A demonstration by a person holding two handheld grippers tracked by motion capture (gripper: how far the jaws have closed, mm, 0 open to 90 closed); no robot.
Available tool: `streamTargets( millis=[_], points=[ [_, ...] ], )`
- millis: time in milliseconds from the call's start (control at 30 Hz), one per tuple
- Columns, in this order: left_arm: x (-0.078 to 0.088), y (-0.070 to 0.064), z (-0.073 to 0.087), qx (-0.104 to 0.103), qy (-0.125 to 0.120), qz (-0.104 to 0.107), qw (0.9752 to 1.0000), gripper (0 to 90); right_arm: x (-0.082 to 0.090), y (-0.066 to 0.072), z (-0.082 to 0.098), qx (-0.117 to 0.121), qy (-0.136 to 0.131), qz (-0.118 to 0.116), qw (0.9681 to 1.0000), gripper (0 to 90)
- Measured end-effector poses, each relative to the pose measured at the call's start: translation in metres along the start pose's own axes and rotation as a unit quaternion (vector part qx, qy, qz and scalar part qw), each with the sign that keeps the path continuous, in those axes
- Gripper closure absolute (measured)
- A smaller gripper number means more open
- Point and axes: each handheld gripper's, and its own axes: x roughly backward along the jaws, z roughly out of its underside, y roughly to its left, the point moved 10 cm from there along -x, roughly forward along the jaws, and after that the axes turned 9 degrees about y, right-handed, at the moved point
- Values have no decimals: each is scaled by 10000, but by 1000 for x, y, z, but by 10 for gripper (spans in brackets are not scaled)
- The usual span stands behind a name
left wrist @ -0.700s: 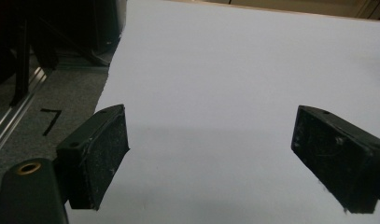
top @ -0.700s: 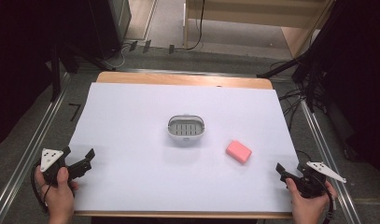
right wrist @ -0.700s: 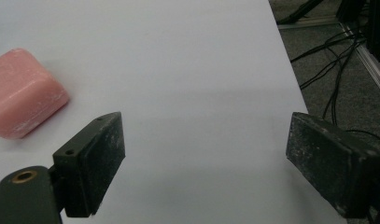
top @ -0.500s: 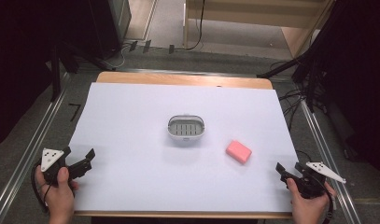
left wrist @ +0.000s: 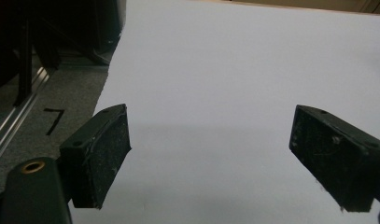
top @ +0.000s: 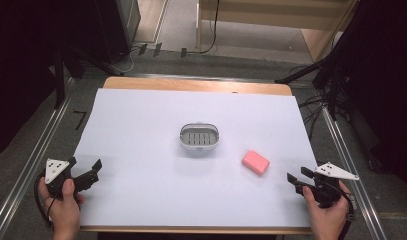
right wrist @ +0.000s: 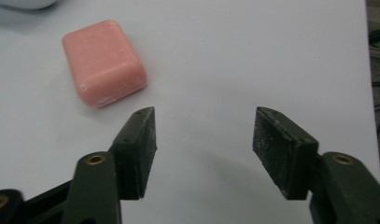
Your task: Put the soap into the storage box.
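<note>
A pink bar of soap [top: 255, 162] lies on the white table sheet [top: 141, 130], right of a small white soap dish [top: 199, 137] with a grey slotted insert. My right gripper [top: 297, 175] rests near the front right corner, a short way from the soap. In the right gripper view its jaws [right wrist: 204, 135] stand apart with bare sheet between them, and the soap [right wrist: 103, 63] lies ahead to the left. My left gripper [top: 84, 164] sits at the front left edge, its jaws [left wrist: 211, 144] spread wide over bare sheet.
The wooden table edge [top: 196, 85] shows at the back. Metal rails [top: 36, 160] run along both sides on grey carpet. Cables [top: 316, 105] lie off the right side, and a black "7" mark [top: 80, 119] sits on the floor at left.
</note>
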Motion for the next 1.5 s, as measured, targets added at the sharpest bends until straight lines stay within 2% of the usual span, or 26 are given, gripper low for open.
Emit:
streamTargets(
  millis=[133,167,200,300,367,467,567,667,800,867,900,1033,1167,1200,1400,1433,1500],
  points=[
    [0,0,0,-7,18,-7,10000,129,-5,5,-5,107,167,-218,9996,253],
    [1,0,0,-5,-7,-5,10000,130,-9,8,-6,265,294,-328,9987,237],
    [1,0,0,-9,-16,1,10000,130,-11,9,-6,323,367,-346,9982,230],
    [1,0,0,-7,-4,11,10000,130,-14,10,-8,423,464,-339,9975,232],
    [1,0,0,-17,-26,8,10000,130,-20,14,-12,647,659,-444,9947,238],
    [1,0,0,-20,-32,19,10000,130,-23,19,-18,754,712,-580,9929,277],
    [1,-1,0,-21,-13,29,10000,130,-26,22,-22,836,748,-607,9918,284],
    [2,-1,0,-34,-50,84,9999,130,-31,26,-33,1046,799,-576,9896,275],
    [2,-2,0,-46,-61,104,9999,131,-33,30,-41,1108,837,-607,9885,261],
    [2,-2,0,-53,-61,113,9999,131,-35,33,-46,1206,872,-599,9870,242],
    [2,-2,0,-56,-60,113,9999,132,-37,38,-50,1292,930,-644,9852,214],
    [2,-2,0,-53,-47,119,9999,132,-42,43,-56,1377,1017,-676,9829,185],
    [2,-2,0,-65,-43,118,9999,131,-46,47,-59,1367,1064,-710,9823,174],
    [2,-2,0,-74,-43,113,9999,132,-48,49,-59,1399,1128,-738,9809,167],
    [1,-2,0,-61,-34,102,9999,132,-54,56,-62,1458,1229,-772,9786,164],
    [1,-2,0,-67,-33,108,9999,132,-57,59,-64,1528,1264,-779,9770,163],
    [1,-2,0,-62,-31,121,9999,132,-59,62,-66,1545,1309,-770,9763,162]
  ],
)
